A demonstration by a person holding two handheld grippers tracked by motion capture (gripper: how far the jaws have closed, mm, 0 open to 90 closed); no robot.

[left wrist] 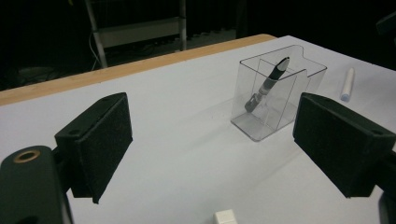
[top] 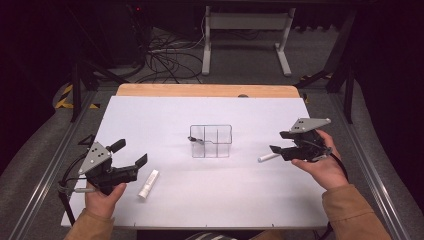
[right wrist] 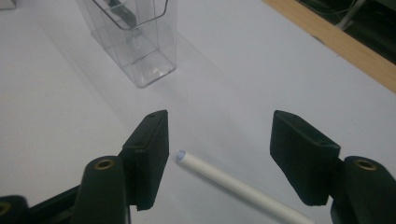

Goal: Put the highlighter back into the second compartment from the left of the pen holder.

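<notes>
Pens are being gathered into the clear organizer (top: 212,141) at the middle of the white table (top: 200,200), to judge from the dark pen (left wrist: 271,83) already leaning tilted in one of its compartments. The right gripper (top: 276,150) hovers over a white pen (right wrist: 233,184) lying flat on the table to the right of the organizer; the right gripper view shows that pen running between the two spread pads, neither of which presses on it, though its end lies very near the left pad. The step in hand looks like the pick-up of this pen. The next move calls for lowering the jaws squarely around the barrel, pinching it, then lifting and tipping it upright over an open compartment. The left gripper (top: 131,153) rests near the table's left edge with its pads spread wide and nothing between them, just beside a second white pen (top: 148,184) lying flat.
</notes>
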